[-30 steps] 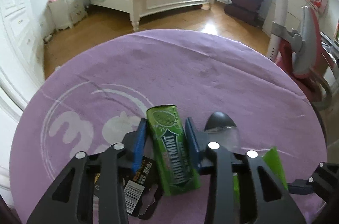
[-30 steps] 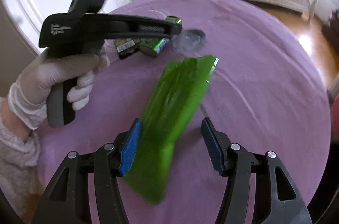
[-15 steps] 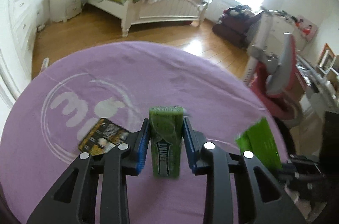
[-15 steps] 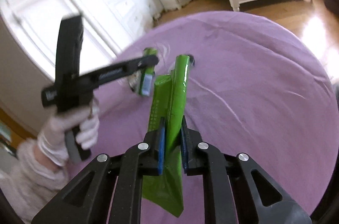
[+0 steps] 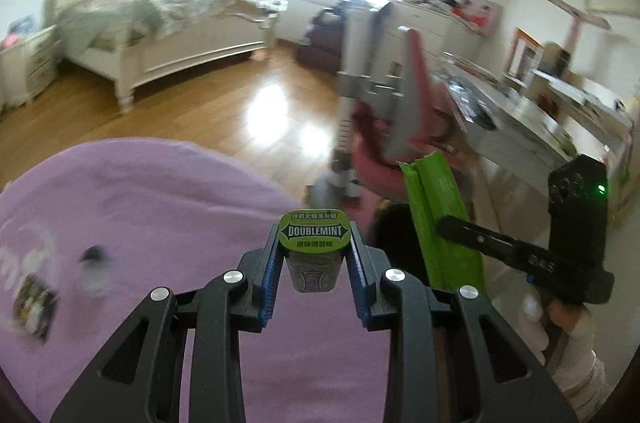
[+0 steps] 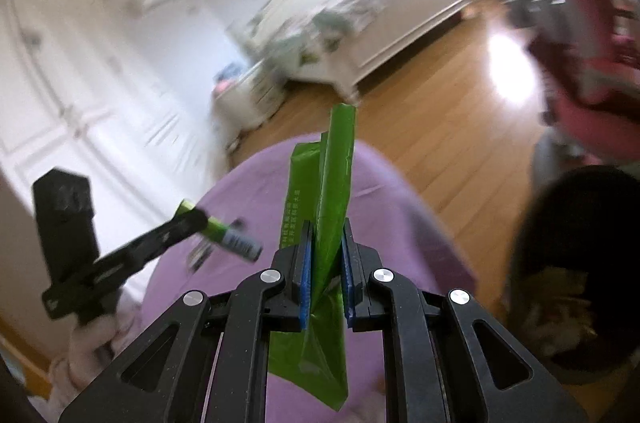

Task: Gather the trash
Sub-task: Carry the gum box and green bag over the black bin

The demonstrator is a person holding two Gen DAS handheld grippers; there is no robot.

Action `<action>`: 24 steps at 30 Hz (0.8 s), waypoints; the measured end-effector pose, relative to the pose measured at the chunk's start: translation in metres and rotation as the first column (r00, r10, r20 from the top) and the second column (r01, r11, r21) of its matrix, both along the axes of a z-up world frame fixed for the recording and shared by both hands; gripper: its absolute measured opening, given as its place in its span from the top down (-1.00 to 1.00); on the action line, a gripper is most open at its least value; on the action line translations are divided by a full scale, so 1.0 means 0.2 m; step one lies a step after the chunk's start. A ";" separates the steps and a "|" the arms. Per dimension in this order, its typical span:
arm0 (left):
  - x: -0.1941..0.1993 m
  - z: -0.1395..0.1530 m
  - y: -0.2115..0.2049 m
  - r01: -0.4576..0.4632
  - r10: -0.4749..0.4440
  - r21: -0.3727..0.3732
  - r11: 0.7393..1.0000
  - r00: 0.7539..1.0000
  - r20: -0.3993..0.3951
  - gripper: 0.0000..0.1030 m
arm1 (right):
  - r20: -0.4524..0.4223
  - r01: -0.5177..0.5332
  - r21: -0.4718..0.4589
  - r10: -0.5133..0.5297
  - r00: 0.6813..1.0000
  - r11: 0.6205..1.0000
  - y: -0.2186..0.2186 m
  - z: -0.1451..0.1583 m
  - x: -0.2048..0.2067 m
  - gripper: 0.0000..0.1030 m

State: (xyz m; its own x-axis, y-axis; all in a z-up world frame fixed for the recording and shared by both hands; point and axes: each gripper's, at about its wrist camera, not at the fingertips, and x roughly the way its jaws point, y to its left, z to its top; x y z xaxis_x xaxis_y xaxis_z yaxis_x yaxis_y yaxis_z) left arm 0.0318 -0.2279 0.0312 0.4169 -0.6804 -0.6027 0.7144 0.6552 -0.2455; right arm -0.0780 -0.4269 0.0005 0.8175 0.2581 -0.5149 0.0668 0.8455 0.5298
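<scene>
**Two trash items held aloft over the purple table**

Item 1. Green Doublemint gum container with rounded-rectangle cap (image 5: 315, 250). Location: clamped between the blue-padded fingers of the left gripper (image 5: 315, 255), raised above the purple cloth-covered round table (image 5: 152, 207). Long axis runs roughly along the fingers, pointing forward and away from the camera; the green labelled cap end faces the lens, the greyish printed body below it. In the right wrist view the same container (image 6: 224, 233) shows as a green cylinder with a white label end, tilted, long axis slanting down to the right, projecting from the left tongs.

Item 2. Bright green flat plastic wrapper, elongated and creased lengthwise (image 6: 326, 223). Location: pinched between the blue pads of the right gripper (image 6: 325, 263), over the near edge of the table. Long axis near vertical in that view, upper end pointing forward past the fingertips, lower end hanging down behind the pads. From the left wrist view the wrapper (image 5: 438, 219) stands as a tall strip, leaning slightly left at the top, gripped near its lower part by the black right tool.

Item 3. Small dark printed packet (image 5: 34, 303), lying flat on the cloth at far left, blurred.

Item 4. Small dark-and-clear object (image 5: 92, 269), on the cloth beside the packet; identity cannot be told.

Item 5. Dark round bin (image 6: 572, 279), on the floor right of the table, contents indistinct.
</scene>
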 end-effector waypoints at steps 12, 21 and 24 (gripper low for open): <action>-0.10 -0.11 -0.63 0.243 -0.245 -0.032 0.969 0.965 -0.098 0.41 | -0.015 0.277 0.043 -0.276 0.961 0.960 -0.59 -0.17 -0.42 0.74; -0.10 -0.26 -0.90 0.323 -0.318 -0.003 0.947 0.932 -0.174 0.41 | -0.046 0.385 0.069 -0.383 0.923 0.920 -0.80 -0.29 -0.55 0.74; -0.11 -0.32 -0.99 0.348 -0.339 0.016 0.938 0.923 -0.182 0.41 | -0.059 0.413 0.066 -0.410 0.910 0.908 -0.86 -0.32 -0.58 0.74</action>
